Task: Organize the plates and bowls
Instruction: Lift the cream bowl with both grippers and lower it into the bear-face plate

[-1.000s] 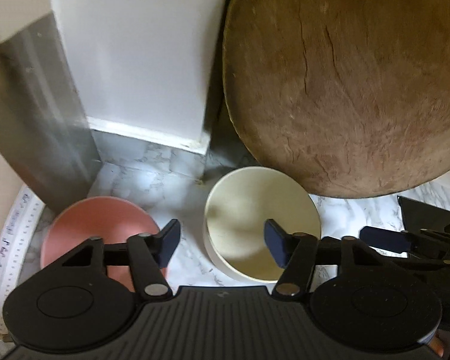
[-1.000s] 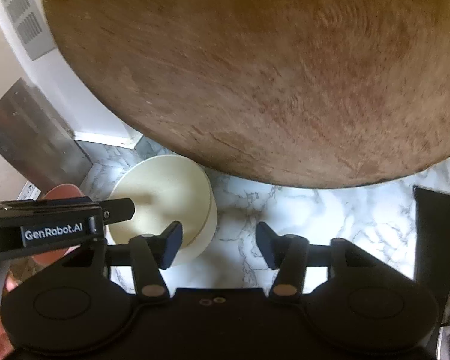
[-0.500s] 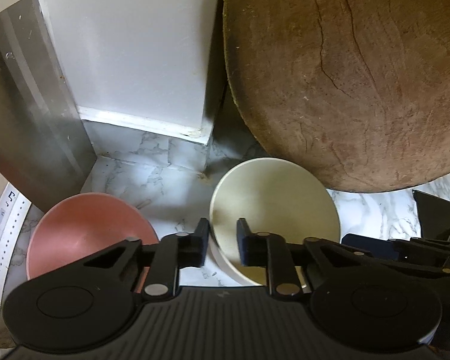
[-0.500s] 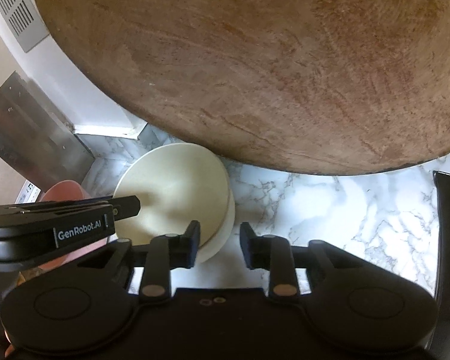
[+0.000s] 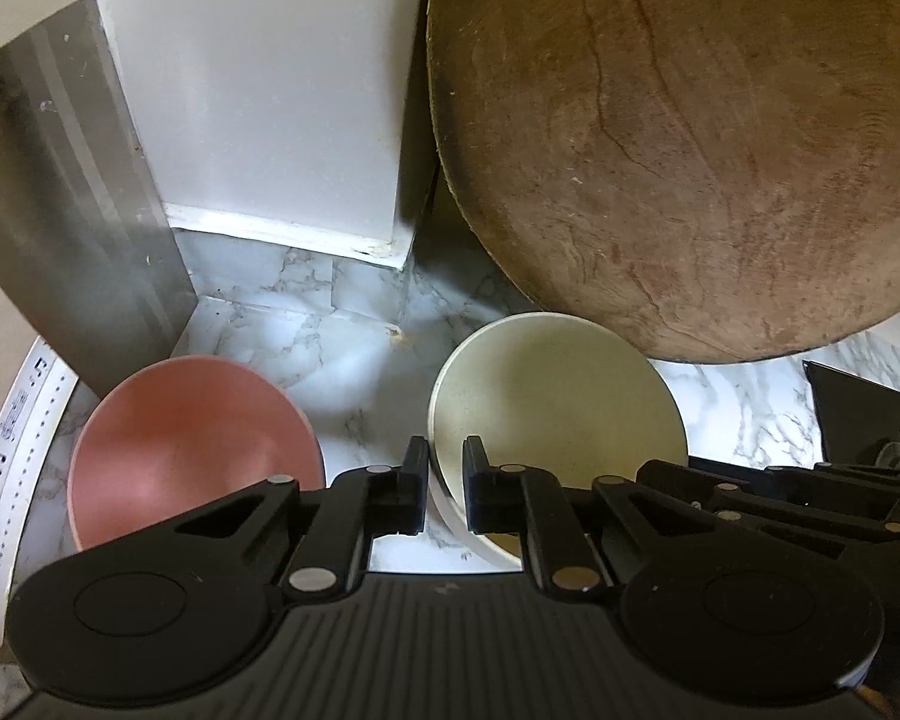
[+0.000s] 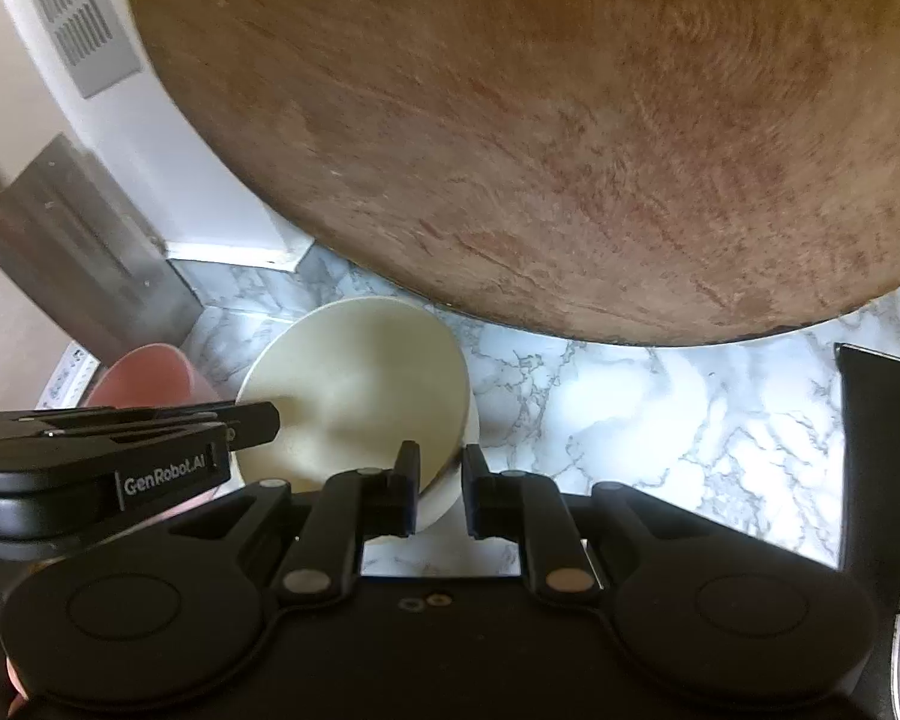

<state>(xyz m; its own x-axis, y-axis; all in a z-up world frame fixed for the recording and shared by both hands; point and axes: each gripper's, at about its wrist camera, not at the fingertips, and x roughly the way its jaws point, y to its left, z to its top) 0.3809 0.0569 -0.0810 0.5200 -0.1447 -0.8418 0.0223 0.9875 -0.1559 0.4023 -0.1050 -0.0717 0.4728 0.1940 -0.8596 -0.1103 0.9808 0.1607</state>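
Note:
A cream bowl (image 5: 552,408) stands on the marble counter, with a pink bowl (image 5: 186,444) to its left. My left gripper (image 5: 446,480) is shut on the cream bowl's left rim, one finger inside and one outside. In the right wrist view the cream bowl (image 6: 354,396) has its right rim between the fingers of my right gripper (image 6: 440,483). Those jaws are closing and the pads sit against the wall of the bowl. The left gripper's fingers (image 6: 252,420) reach in over the bowl from the left, and the pink bowl (image 6: 144,375) shows behind them.
A large round wooden board (image 5: 690,138) leans at the back, overhanging the cream bowl. A white pillar (image 5: 258,90) and a steel panel (image 5: 60,210) close the left corner. A black object (image 6: 882,438) stands at the right. Bare marble counter (image 6: 630,420) lies between.
Both grippers went from open to closed, the left on the cream bowl's left rim, the right on its right rim. Both cameras came a little closer to the bowl.

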